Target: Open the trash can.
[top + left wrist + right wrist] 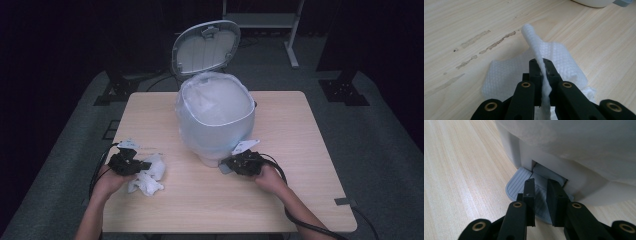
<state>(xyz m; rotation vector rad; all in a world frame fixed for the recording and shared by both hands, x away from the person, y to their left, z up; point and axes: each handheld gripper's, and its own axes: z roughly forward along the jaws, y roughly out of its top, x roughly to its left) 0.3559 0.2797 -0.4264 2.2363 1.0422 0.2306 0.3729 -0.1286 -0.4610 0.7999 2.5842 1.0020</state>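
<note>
A white pedal bin (215,125) lined with a clear plastic bag stands mid-table, and its lid (206,47) is raised behind it. The bin's grey ribbed pedal (520,182) sticks out at its base. My right gripper (541,182) rests its tips on that pedal, jaws a little apart with nothing between them; in the high view the right gripper (229,163) sits at the bin's foot. My left gripper (542,61) is shut on a fold of a white wipe (509,75). The rest of the wipe (150,177) lies crumpled on the table under the left gripper (144,165).
Brownish smeared streaks (496,43) mark the wooden tabletop (300,140) just beyond the wipe. Cables trail from both grippers toward the near edge. Dark stands and a metal frame (292,45) surround the table on grey floor.
</note>
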